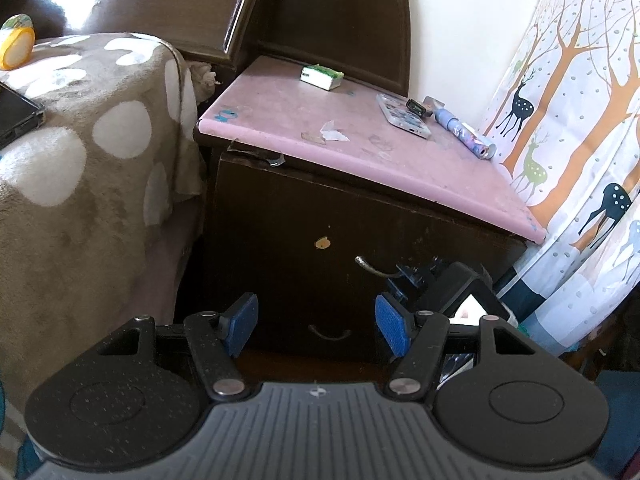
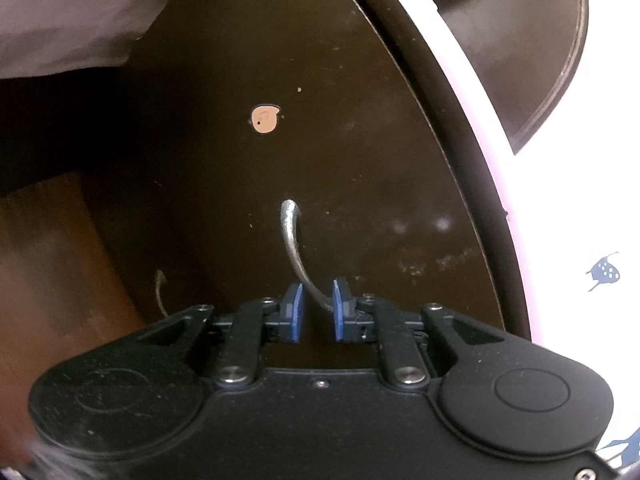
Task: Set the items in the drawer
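A dark wooden nightstand [image 1: 320, 208] with a pink top [image 1: 304, 120] stands ahead. Its upper drawer front [image 2: 340, 160] is shut and has a curved metal handle [image 2: 296, 244]. My right gripper [image 2: 317, 308] is at that handle, which passes between its blue pads, close to the right pad [image 2: 340, 308]; the jaws stand slightly apart. It also shows in the left wrist view [image 1: 404, 280] at the handle [image 1: 370, 266]. My left gripper [image 1: 316, 320] is open and empty, low before the nightstand. On the top lie a white-green box [image 1: 321, 76], a phone [image 1: 402, 116] and a folded umbrella [image 1: 464, 134].
A bed with a brown spotted blanket [image 1: 80, 152] is on the left, with a yellow tape roll [image 1: 16, 42] on it. A deer-print curtain [image 1: 576, 120] hangs on the right. A lower handle [image 1: 329, 334] sits under the upper one. A paper scrap [image 1: 332, 132] lies on the top.
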